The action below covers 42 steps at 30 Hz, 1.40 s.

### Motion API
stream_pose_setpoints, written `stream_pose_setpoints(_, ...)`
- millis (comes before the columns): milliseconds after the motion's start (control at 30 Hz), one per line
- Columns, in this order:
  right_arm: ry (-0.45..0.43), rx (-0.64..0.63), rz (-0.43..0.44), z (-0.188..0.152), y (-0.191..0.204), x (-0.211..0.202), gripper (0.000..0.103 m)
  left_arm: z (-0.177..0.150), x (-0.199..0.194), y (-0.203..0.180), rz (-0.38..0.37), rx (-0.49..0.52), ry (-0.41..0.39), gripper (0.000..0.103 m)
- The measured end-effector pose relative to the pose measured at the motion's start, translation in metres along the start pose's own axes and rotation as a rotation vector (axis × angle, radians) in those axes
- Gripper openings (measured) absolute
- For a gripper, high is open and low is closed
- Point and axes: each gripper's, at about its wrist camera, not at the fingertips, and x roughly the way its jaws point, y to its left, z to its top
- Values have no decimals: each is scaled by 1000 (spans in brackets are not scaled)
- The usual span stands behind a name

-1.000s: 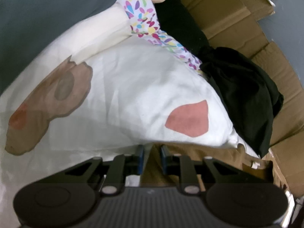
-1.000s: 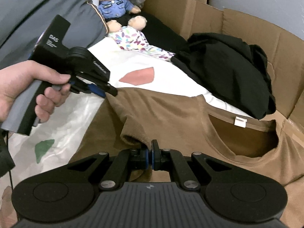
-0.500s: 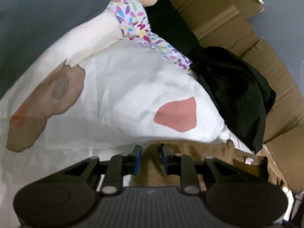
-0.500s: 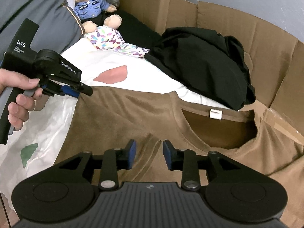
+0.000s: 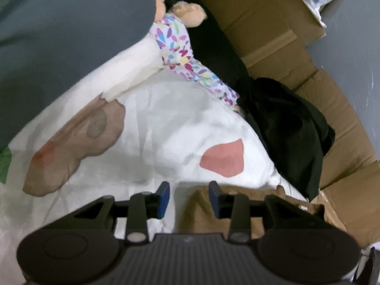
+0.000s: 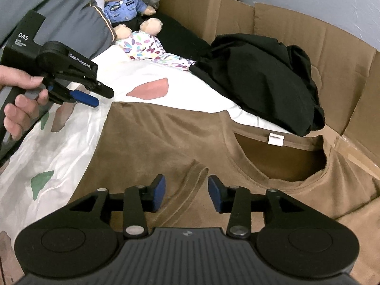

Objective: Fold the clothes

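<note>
Right wrist view shows the brown T-shirt (image 6: 152, 140) flat on the white sheet (image 6: 47, 147), one sleeve folded inward, both the right gripper (image 6: 186, 193) and left gripper (image 6: 95, 96) spread and empty, so a shallow pinch risks dragging the sheet or undoing that fold.

The brown T-shirt (image 6: 152, 140) is matt cloth with a soft, suede-like nap and a ribbed collar. Beneath it the white sheet (image 6: 54, 147) is thin, creased cotton with flat printed patches. At one o'clock the black garment (image 6: 261, 76) is dull, limp fabric against rough, matt cardboard (image 6: 344, 47). The teddy bear (image 6: 125, 7) is fuzzy plush. Each gripper (image 6: 186, 190) is matt black plastic with blue rubbery pads (image 6: 158, 190) and bright metal screws.
</note>
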Motion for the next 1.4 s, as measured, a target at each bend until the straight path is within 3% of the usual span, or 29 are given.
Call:
stream_pose_setpoints(333,0,0,37,-8,2,14,46,-3,4,5,-21,0,-4,42)
stream_pose_setpoints(700,14,74,2,7,-14,53,46,-10,20,-8,2,62,32,45)
stream_pose_setpoints(800,31,87,6,9,-16,65,46,-11,26,-10,38,69,34,43)
stream_pose_setpoints(900,43,99,10,9,-18,73,45,-11,34,-10,49,47,37,26)
stream_pose_setpoints(933,54,111,25,9,-21,77,35,-11,35,-10,50,49,38,23)
stream_pose_setpoints(1000,74,115,35,9,-24,81,4,-12,39,-11,60,53,31,19)
stream_pose_setpoints(1267,82,158,50,5,-41,76,4,-11,46,-12,81,76,9,15)
stream_pose_setpoints(1400,118,200,26,8,-42,77,11,-12,36,-15,81,91,3,23)
